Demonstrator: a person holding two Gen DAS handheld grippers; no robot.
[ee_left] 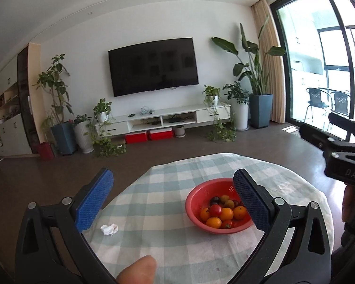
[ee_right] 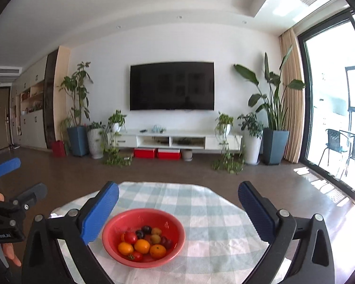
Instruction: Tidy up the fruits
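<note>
Both hand-held grippers hang above the near edge of the desk (ee_right: 213, 203), pads spread wide, nothing between them. The red bowl (ee_right: 143, 236) of fruit sits on the checked cloth, ahead of and below both. From the left hand-held gripper (ee_left: 172, 201) the bowl lies off to the right, partly behind its right pad — from the right hand-held gripper (ee_right: 178, 210) it sits nearly dead centre, a touch left. I'd judge the right one better lined up for the oranges (ee_right: 142, 246) at the bowl's near side.

Red bowl (ee_right: 120, 255); orange, red, dark fruits (ee_right: 143, 242); pale blue-white checked tablecloth (ee_right: 208, 215) (blue-padded jaws).
</note>
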